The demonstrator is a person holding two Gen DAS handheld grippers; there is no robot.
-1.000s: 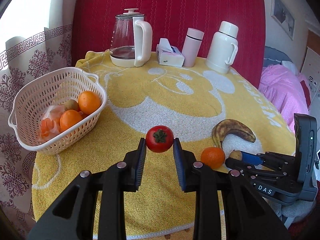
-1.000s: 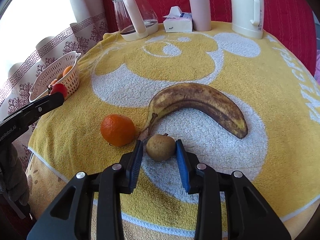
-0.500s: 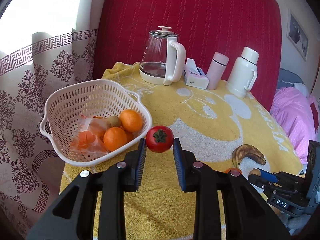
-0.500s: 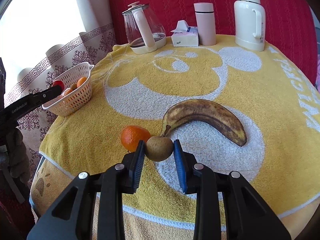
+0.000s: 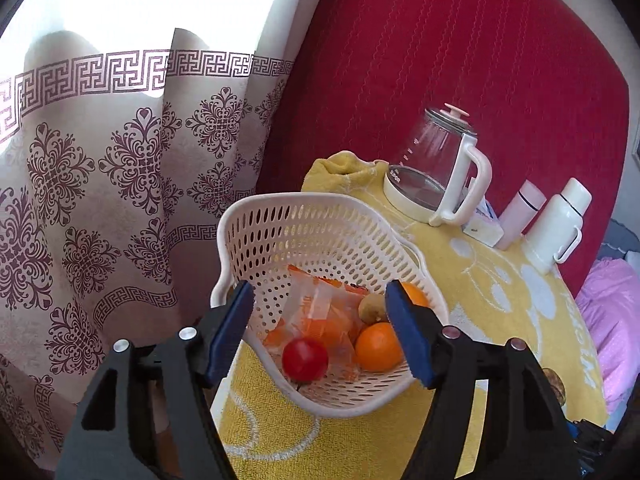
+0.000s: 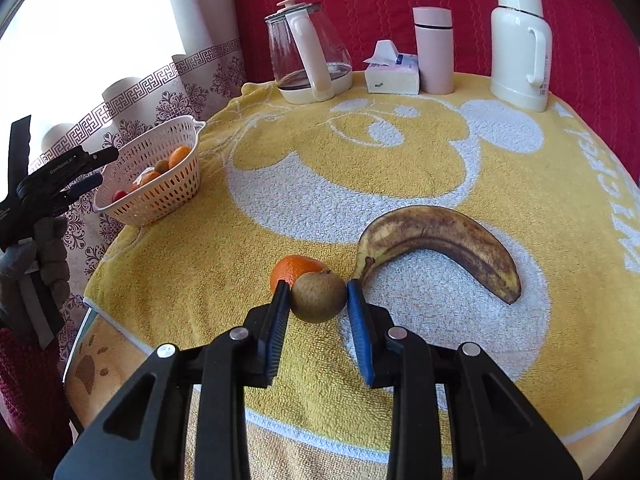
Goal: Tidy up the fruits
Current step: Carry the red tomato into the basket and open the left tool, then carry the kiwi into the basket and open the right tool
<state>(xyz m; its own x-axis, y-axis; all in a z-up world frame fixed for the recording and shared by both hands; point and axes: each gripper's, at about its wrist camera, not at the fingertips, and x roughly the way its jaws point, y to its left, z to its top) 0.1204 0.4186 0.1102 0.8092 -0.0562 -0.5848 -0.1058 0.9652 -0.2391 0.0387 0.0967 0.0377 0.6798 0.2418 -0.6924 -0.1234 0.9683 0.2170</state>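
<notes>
Left tool [image 5: 320, 332] is hanging over the white basket [image 5: 280, 220] w/ its blue pads spread wide apart, nothing between them. The tomato [image 5: 305, 358] lies down inside the basket, right below the gap and a bit closer to the left pad, resting on a crinkly orange plastic bag [image 5: 320, 308]. Also in the basket: an orange [image 5: 378, 346] just beside the tomato on the right, a kiwi [image 5: 371, 307] behind it, and a 2nd orange [image 5: 414, 294] mostly hidden behind the right pad. Basket sits at the desk edge nxt to the patterned curtain [image 5: 100, 184].

Right tool [image 6: 318, 298] is clamped on another kiwi [image 6: 318, 297], pads pressing it on both sides. Can't tell for sure if it's off the yellow towel [image 6: 400, 160] or still touching it. Directly behind that kiwi there's a loose orange [image 6: 294, 270], partly covered by it and by the left pad. A brown spotty banana [image 6: 440, 240] lies just to the right, stem end near the right pad tip, not touching afaict.

From the right wrist view the basket is well off to the left on the desk, w/ the left tool above its near edge, held by a gloved hand [image 6: 40, 256].

Back of the desk: glass kettle [image 6: 308, 52], tissue pack [image 6: 392, 72], pink bottle [image 6: 434, 48], white thermos [image 6: 520, 40], all lined up in front of the red backdrop [image 5: 440, 60].
</notes>
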